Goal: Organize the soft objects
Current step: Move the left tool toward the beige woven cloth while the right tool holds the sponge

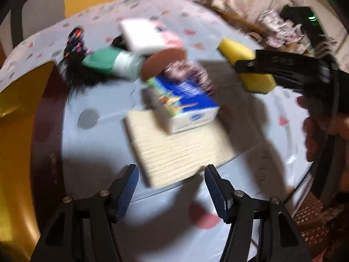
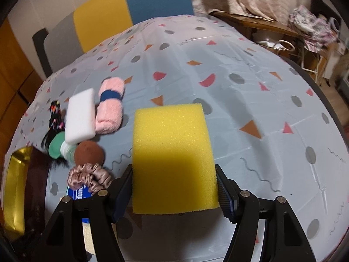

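Note:
My right gripper [image 2: 174, 187] is shut on a yellow sponge [image 2: 172, 159] and holds it above the patterned tablecloth [image 2: 240, 83]; the sponge also shows in the left wrist view [image 1: 237, 50], held in the right gripper [image 1: 253, 69]. My left gripper [image 1: 172, 181] is open and empty, just short of a cream cloth [image 1: 178, 150]. A blue tissue pack [image 1: 183, 102] lies on that cloth. Behind it sit a pink scrunchie [image 1: 189, 72], a brown puff [image 1: 161, 61], a white sponge [image 1: 141, 35], a green-and-white roll [image 1: 111, 61] and black fur [image 1: 80, 74]. The left wrist view is blurred.
A pink rolled towel with a blue band [image 2: 110, 104] lies beside the white sponge [image 2: 80, 118]. A gold tray [image 2: 15, 187] stands at the table's left edge. A chair [image 2: 41, 50] and cluttered furniture [image 2: 309, 28] stand beyond the table.

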A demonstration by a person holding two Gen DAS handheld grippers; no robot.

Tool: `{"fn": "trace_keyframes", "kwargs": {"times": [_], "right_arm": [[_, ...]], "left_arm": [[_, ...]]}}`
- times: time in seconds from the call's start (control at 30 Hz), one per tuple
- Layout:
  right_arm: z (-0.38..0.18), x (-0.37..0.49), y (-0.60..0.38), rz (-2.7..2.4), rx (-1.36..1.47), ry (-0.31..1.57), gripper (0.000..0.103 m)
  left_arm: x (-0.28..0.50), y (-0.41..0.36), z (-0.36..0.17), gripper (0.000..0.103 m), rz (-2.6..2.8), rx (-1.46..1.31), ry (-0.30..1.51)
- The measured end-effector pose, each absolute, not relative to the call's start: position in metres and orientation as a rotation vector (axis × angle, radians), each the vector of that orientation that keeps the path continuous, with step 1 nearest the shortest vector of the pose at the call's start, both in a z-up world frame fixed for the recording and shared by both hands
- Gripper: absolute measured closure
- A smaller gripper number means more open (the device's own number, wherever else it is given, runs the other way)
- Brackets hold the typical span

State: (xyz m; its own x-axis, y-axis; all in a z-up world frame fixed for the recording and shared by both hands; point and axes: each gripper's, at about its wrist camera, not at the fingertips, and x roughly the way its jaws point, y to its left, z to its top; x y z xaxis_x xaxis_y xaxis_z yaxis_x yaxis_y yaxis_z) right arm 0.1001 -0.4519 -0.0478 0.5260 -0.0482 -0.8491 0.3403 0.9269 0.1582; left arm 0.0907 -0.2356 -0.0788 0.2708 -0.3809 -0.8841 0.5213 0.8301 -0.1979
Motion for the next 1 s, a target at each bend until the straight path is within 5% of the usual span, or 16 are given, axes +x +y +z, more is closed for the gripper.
{"fn": "trace_keyframes", "kwargs": {"times": [0.23, 0.47, 0.6, 1.0], "right_arm": [[-0.042, 0.095, -0.465, -0.272, 0.362, 0.969, 0.034], [-0.038, 0.09, -0.476, -0.289, 0.413, 0.94, 0.033], [-0.039, 0.091, -0.474, -0.281, 0.412, 0.946, 0.033], [-0.041, 0.093, -0.474, -0.266, 0.426, 0.954, 0.032]], "left_arm": [[0.039, -0.247, -0.063, 0.04, -0.948, 0.128, 1.091], [0.073, -0.23, -0.059, 0.039, -0.651, 0.164, 1.042], [0.092, -0.248, -0.067, 0.022, -0.631, 0.277, 1.05], [0.099, -0.291, -0.09, 0.022, -0.729, 0.407, 1.105]]}}
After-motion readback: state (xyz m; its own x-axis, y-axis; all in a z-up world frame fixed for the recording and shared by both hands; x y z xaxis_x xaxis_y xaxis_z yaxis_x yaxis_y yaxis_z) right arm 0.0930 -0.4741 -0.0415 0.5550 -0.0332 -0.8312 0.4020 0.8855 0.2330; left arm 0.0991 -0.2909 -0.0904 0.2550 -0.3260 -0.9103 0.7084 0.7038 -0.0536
